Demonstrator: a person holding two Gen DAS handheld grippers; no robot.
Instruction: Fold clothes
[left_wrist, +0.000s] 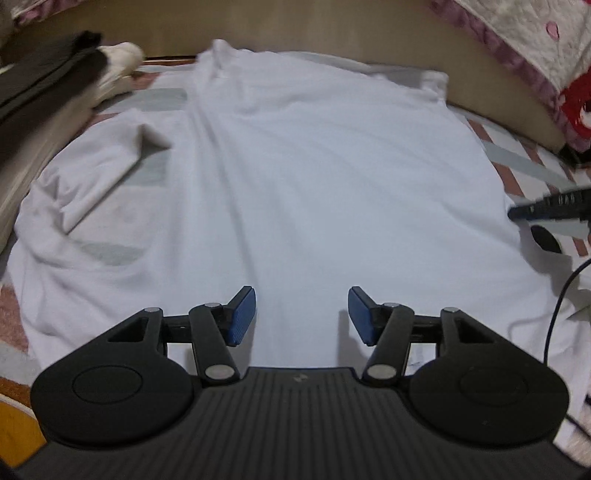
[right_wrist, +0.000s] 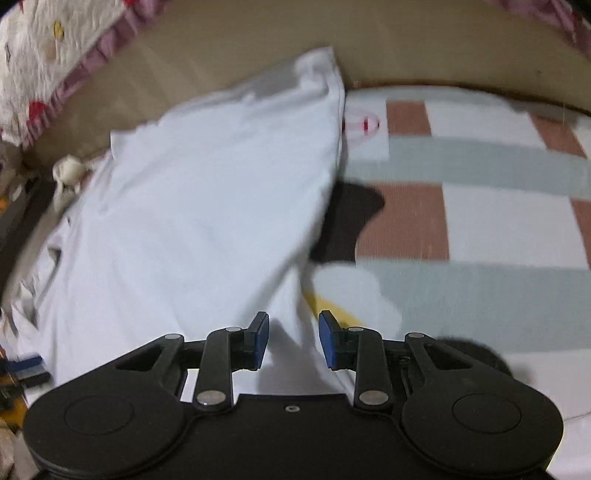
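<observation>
We are seeing both views smeared by blur, so the fabric's finer creases and the dark things at the left edge of the left wrist view are hard to make out; the near hem of the white shirt (left_wrist: 295, 177) is lying hidden behind the tongs' housings. We are holding the left tongs (left_wrist: 302, 315) low over the shirt's near part, pointing along its length, their blue pads spread wide and gripping nothing. We are holding the right tongs (right_wrist: 294, 339) at the shirt's right edge, pads parted, with a raised fold of the white cloth standing in the gap between them; we cannot tell whether either pad is touching it. The shirt is lying spread on the bed (right_wrist: 480, 221), whose cover is showing white, grey and brown checks, and one sleeve (left_wrist: 92, 184) is lying folded over on the left. A tan headboard (left_wrist: 314, 33) is running behind the shirt, a patterned quilt (right_wrist: 40, 48) is resting against it, and a dark cable (left_wrist: 557, 295) is trailing across the right side.
</observation>
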